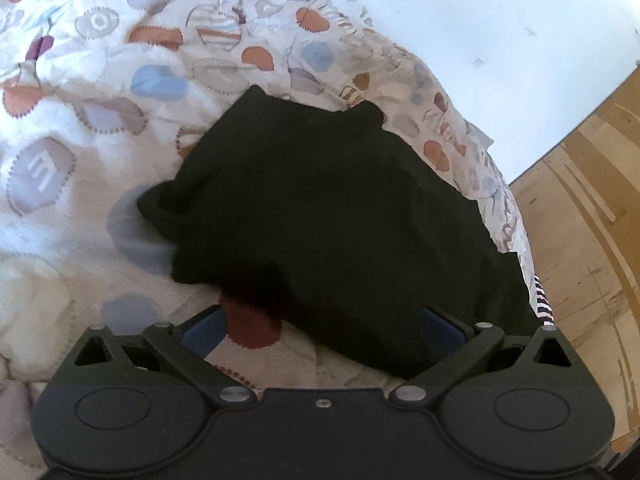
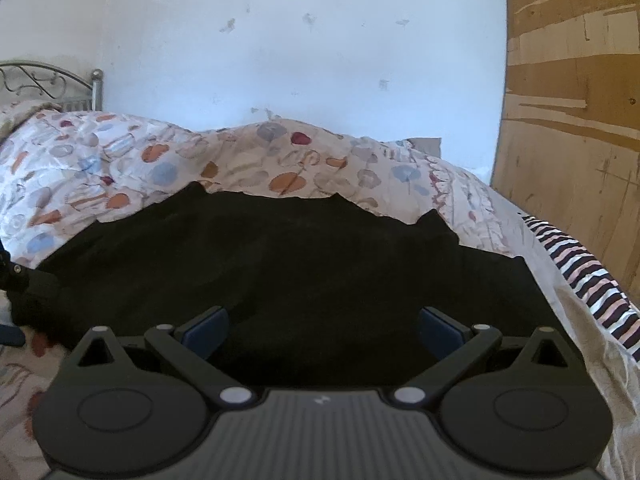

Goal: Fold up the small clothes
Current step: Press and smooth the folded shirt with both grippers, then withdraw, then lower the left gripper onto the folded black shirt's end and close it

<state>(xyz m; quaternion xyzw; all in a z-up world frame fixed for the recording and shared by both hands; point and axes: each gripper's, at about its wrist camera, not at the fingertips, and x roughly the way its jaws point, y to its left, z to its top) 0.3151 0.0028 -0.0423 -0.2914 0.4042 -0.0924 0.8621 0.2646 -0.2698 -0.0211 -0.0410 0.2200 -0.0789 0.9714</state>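
Item 1: black garment (image 1: 320, 208). It lies spread on the bed, filling the centre of the left wrist frame and the middle band of the right wrist frame (image 2: 280, 256). Its outline is uneven, with small peaks along the far edge; the fabric is too dark to show seams or folds.

Item 2: your left gripper (image 1: 322, 326). Its fingers (image 1: 204, 330) stand wide apart and hold nothing. The right-of-frame finger sits over the garment's near edge, the left-of-frame one over bare quilt.

Item 3: your right gripper (image 2: 322, 326). Its fingers (image 2: 206, 330) are likewise spread wide and empty, both low over the black cloth.

Item 4: patterned quilt (image 1: 100, 120). White with orange, blue and grey patches, it covers the bed beneath the garment.

Item 5: striped cloth (image 2: 588, 276). It lies at the right edge of the bed, just beside the garment.

Item 6: white wall (image 2: 300, 60), upper frame; wooden panel (image 2: 572, 120), far right; metal bed frame (image 2: 48, 82), upper left.
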